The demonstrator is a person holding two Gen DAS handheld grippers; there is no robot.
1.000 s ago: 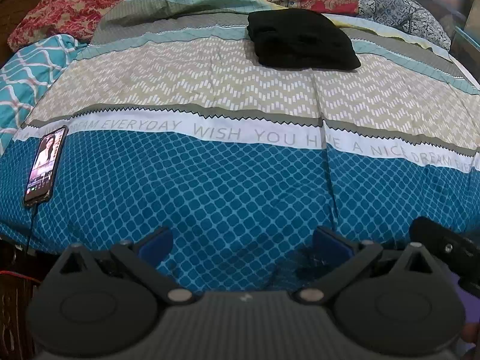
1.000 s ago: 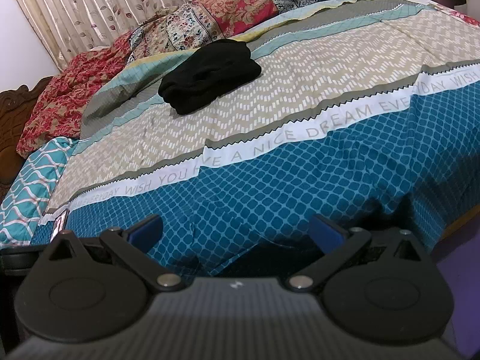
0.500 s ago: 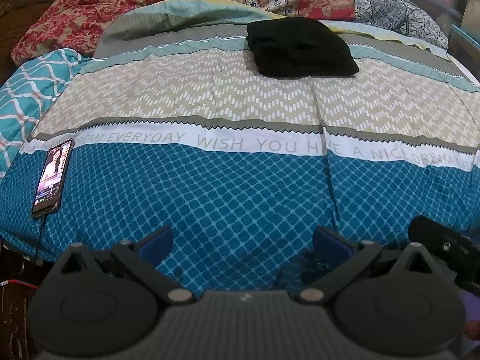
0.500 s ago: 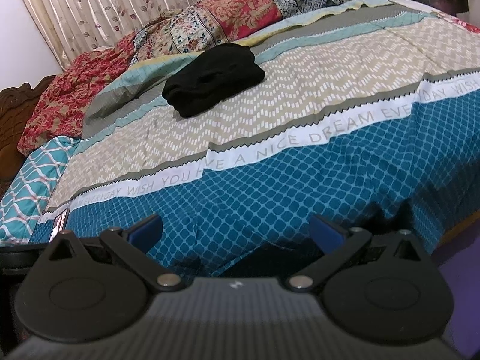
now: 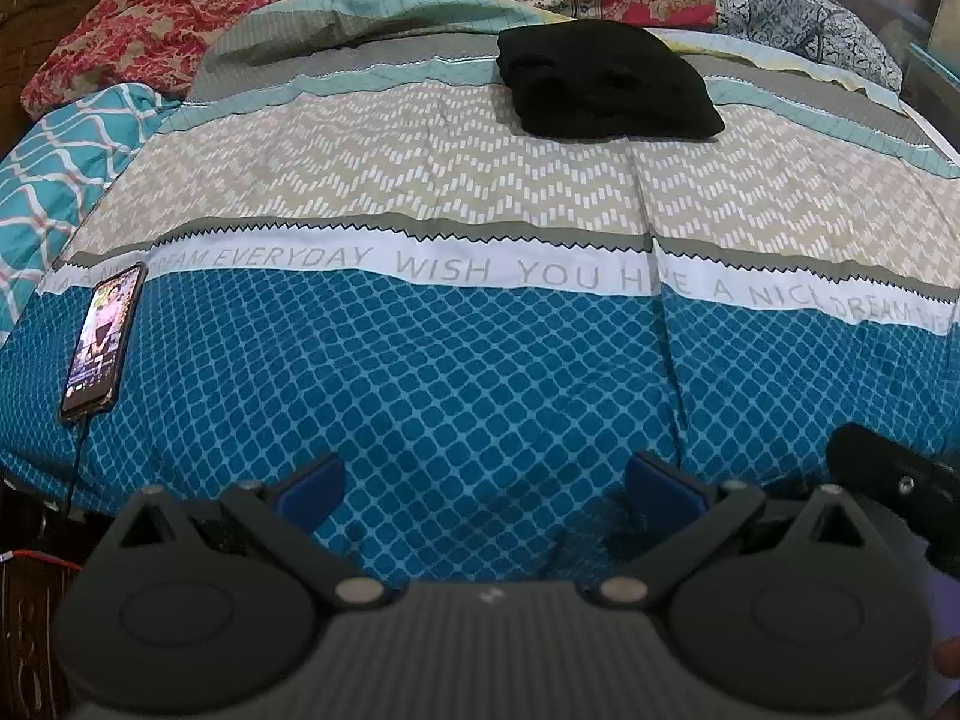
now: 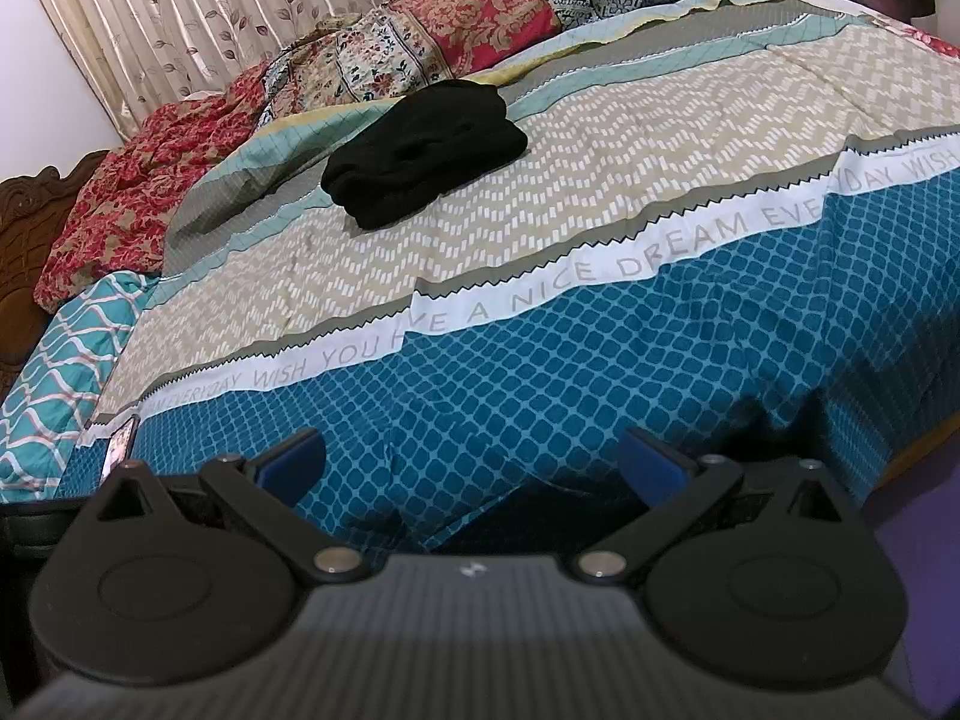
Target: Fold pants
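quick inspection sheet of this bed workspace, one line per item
Surface: bedspread with blue lattice, a white text band and beige chevron; a crease runs up its right half.
Job's things: black pants already in a compact folded bundle on the far stripes, touched by neither gripper.
Clutter: phone with its screen lit, at the near left edge of the bed.
Grippers: left gripper and right gripper both open and holding nothing, near the foot of the bed.
Cables: dark cable running from the phone's lower end over the bed edge.
Surroundings: floral pillows at the far side, leaf-print curtain behind, carved wooden frame at left.
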